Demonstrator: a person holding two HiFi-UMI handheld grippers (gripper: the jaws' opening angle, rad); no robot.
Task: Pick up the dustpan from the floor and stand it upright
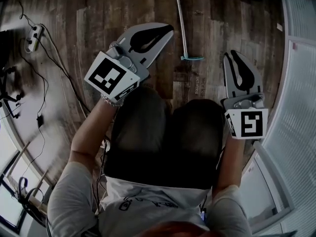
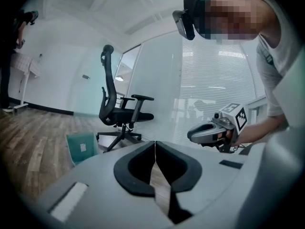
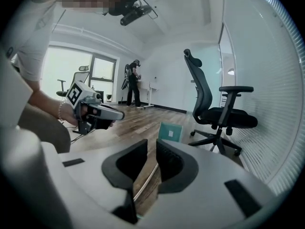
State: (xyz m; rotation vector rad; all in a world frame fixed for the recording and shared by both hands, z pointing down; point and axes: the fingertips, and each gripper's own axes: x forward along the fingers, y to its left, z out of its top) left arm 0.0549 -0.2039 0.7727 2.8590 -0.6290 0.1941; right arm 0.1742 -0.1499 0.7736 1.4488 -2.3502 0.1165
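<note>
**Head view:** left hand-held gripper point(image 1: 168, 32) shut, empty. Right hand-held gripper point(image 1: 229, 58) is close to glass wall point(image 1: 298, 83). Dustpan handle point(image 1: 180, 23) lies on wood floor point(image 1: 98, 14) btwn the two, touching neither.

**Left gripper view:** jaw tips meet. Teal pan point(image 2: 82, 148) on floor at left, office chair point(image 2: 121, 113) just behind it, open floor farther left.

**Right gripper view:** jaws slightly apart, gripping nothing. Handle shows through the gap, running to the pan.

The dark wooden plank floor point(image 1: 74, 14) holds a teal dustpan with a long silver handle point(image 2: 82, 148), a white power strip point(image 1: 33, 37) and a black wheeled office chair point(image 2: 119, 113).
</note>
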